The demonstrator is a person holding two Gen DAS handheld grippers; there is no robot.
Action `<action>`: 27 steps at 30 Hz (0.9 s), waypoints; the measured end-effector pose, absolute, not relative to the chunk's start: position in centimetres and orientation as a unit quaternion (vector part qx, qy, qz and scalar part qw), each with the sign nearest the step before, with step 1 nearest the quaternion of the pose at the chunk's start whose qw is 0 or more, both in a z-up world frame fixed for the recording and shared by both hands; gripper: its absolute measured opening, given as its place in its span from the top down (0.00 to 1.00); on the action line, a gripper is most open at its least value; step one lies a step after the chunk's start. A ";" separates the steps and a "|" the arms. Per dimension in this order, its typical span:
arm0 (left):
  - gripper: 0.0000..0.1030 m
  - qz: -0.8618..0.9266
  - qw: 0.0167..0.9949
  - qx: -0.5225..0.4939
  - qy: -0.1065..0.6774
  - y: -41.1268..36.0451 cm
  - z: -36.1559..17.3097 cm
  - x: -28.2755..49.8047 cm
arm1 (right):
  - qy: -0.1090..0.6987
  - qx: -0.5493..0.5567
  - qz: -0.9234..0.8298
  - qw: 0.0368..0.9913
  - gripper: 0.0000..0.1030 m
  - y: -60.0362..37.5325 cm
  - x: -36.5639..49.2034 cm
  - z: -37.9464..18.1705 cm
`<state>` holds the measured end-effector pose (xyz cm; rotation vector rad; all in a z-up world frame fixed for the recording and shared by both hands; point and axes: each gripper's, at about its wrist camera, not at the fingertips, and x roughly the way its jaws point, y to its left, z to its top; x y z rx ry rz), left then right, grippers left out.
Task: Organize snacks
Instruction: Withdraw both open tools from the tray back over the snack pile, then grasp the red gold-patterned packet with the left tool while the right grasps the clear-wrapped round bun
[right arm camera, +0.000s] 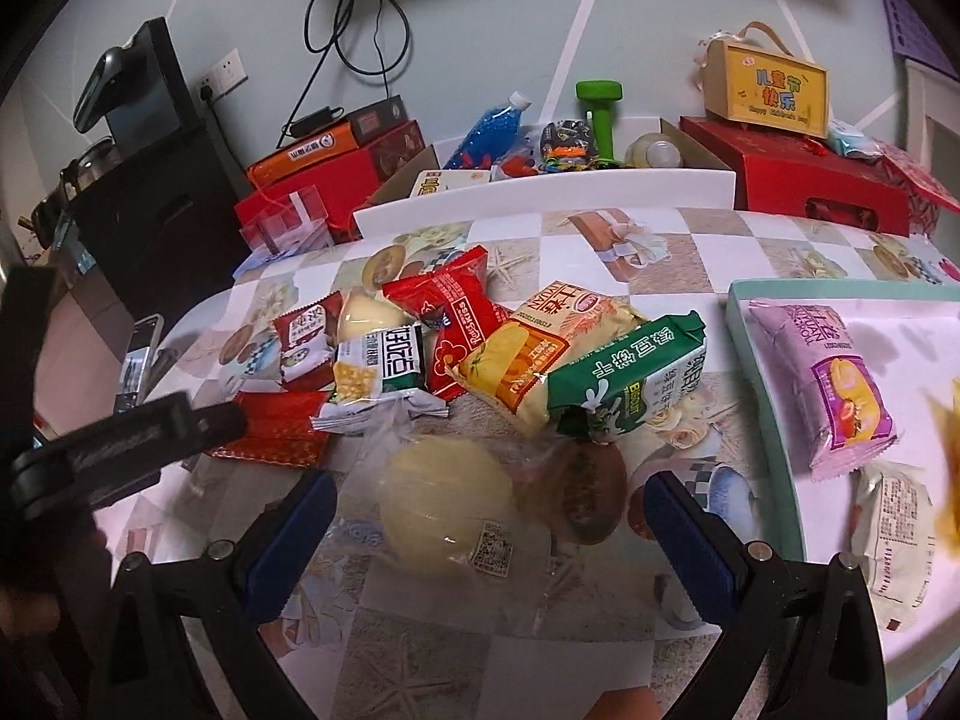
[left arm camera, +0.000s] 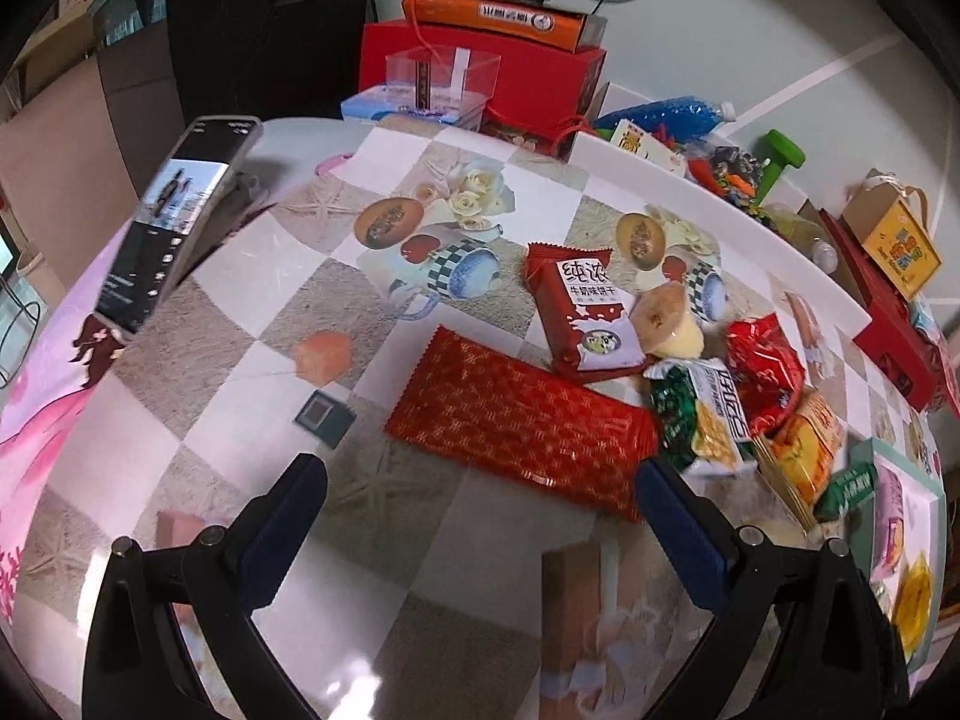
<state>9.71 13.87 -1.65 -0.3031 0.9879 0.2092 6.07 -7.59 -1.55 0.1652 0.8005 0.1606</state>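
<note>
A heap of snack packets lies mid-table: a red gold-patterned packet (left arm camera: 522,432), a red milk-biscuit packet (left arm camera: 585,312), a green-and-white packet (right arm camera: 378,372), a yellow-orange packet (right arm camera: 540,354) and a green biscuit packet (right arm camera: 630,378). My left gripper (left arm camera: 477,465) is open, just short of the patterned packet's near edge. My right gripper (right arm camera: 489,480) is open over a pale round bun (right arm camera: 447,498) in clear wrap, which lies between its fingers without contact. A teal-rimmed tray (right arm camera: 762,360) at the right holds a purple packet (right arm camera: 828,384) and a white packet (right arm camera: 894,540).
A phone on a stand (left arm camera: 168,222) leans at the table's left. Red gift boxes (left arm camera: 480,72) and a white-fronted box of odds (right arm camera: 540,192) line the far edge. A small dark square (left arm camera: 321,411) lies near the left gripper. A black tool part (right arm camera: 120,438) reaches in from the left.
</note>
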 end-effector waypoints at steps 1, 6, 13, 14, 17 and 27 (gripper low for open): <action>0.01 0.099 0.863 -0.146 0.474 13.9 -1.8 10.0 | 0.389 0.082 0.077 0.914 0.00 -7.6 6.2 -1.6; 0.01 0.097 0.853 -0.144 0.493 13.5 -3.1 12.5 | 0.396 0.092 0.076 0.911 0.00 -7.5 6.9 -2.1; 0.01 0.117 0.842 -0.151 0.504 14.0 -4.2 14.6 | 0.390 0.083 0.086 0.913 0.00 -6.3 7.2 -2.1; 0.01 0.121 0.842 -0.148 0.505 13.9 -4.3 14.9 | 0.392 0.080 0.087 0.912 0.00 -6.1 7.3 -2.2; 0.01 0.122 0.839 -0.115 0.517 13.1 -4.5 15.8 | 0.395 0.078 0.086 0.911 0.00 -5.9 7.4 -2.4; 0.01 0.100 0.840 -0.085 0.526 13.6 -4.0 13.4 | 0.398 0.084 0.086 0.910 0.00 -6.3 7.3 -2.4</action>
